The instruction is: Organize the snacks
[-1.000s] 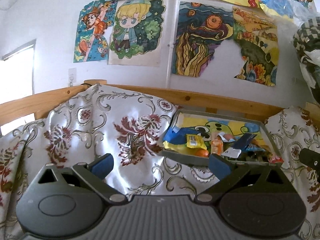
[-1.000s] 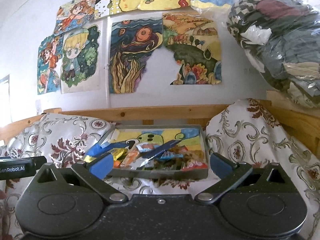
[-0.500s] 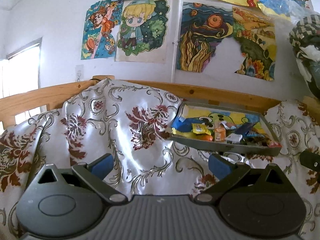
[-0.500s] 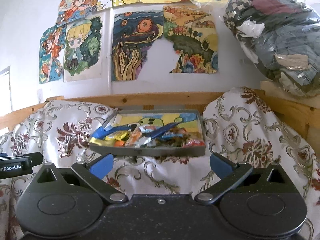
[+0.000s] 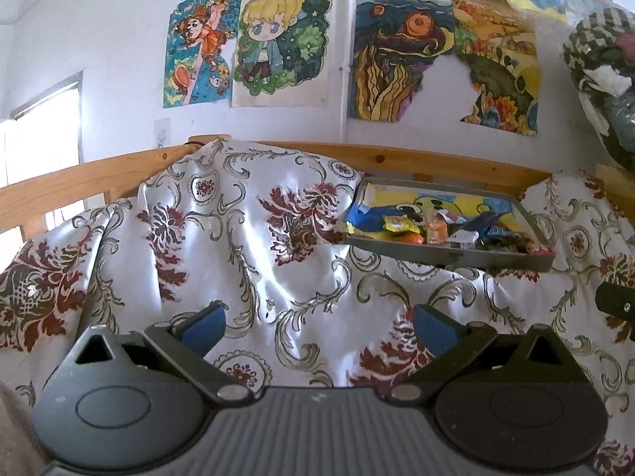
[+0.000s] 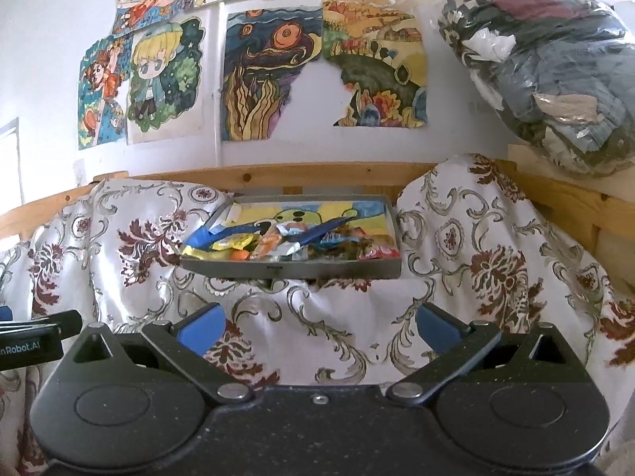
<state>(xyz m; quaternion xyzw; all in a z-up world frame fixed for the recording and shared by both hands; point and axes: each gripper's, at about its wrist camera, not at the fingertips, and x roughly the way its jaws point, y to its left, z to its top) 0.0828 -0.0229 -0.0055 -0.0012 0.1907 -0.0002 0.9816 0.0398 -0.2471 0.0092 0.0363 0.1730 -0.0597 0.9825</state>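
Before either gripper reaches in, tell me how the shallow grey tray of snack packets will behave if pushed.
The shallow grey tray sits on rumpled floral satin cloth, so it would probably slide or rock easily. Its front edge seems to overhang a fold, so it may tip forward. The loose snack packets piled near that edge would likely shift.

Colourful snack packets (image 6: pixel 285 240) heaped in tray (image 6: pixel 289 269)

L wrist cam: low over patterned cloth (image 5: pixel 278 246), facing wall drawings (image 5: pixel 278 39); grey tray (image 5: pixel 444 252) near, 1 o'clock. R wrist cam: same heading, tray (image 6: pixel 289 269) 12 o'clock. Shared: tray, cloth, drawings.
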